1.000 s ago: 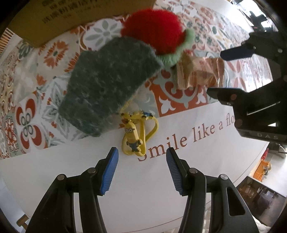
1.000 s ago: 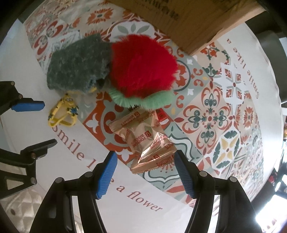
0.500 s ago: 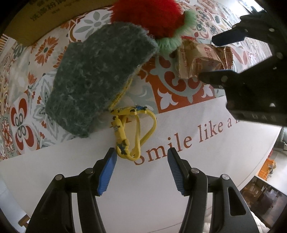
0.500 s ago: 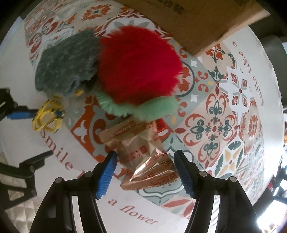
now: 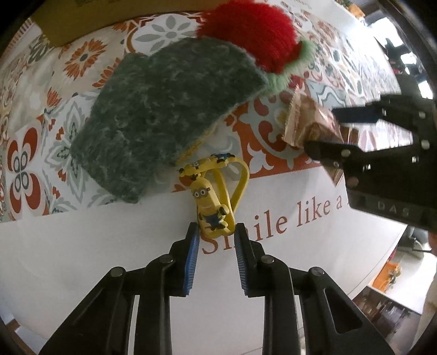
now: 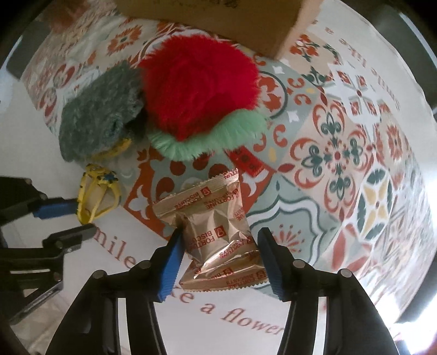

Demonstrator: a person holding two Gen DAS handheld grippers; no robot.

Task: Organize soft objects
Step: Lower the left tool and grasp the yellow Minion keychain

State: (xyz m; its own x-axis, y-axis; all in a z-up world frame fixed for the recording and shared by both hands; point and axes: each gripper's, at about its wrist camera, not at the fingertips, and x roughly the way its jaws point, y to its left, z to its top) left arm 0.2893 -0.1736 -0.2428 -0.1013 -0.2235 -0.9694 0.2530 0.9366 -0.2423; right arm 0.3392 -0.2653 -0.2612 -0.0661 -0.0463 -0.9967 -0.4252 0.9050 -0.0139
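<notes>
A yellow minion toy [image 5: 210, 202] with a strap loop lies on the white cloth border. My left gripper [image 5: 215, 229] points down at it, its jaws closing, and both blue pads press the toy's near end. Two gold biscuit packets [image 6: 213, 213] sit between the closing jaws of my right gripper [image 6: 218, 234], and the pads touch their sides. A grey-green fuzzy cloth [image 5: 164, 114] lies just beyond the toy. Against it rests a red fluffy ball with a mint-green fringe [image 6: 199, 84]. The left wrist view shows the right gripper [image 5: 325, 131] around the packets [image 5: 308, 120].
A cardboard box [image 6: 218, 21] stands at the far side, just behind the red ball. The patterned tablecloth [image 6: 338, 155] covers the round table. Its white border with red lettering [image 5: 273, 221] runs along the near edge. Floor and furniture show beyond the table edge [image 5: 382, 273].
The left jaws have narrowed from wide apart onto the minion toy, which now lies face up. The right gripper has come down over the biscuit packets and its jaws have drawn in.
</notes>
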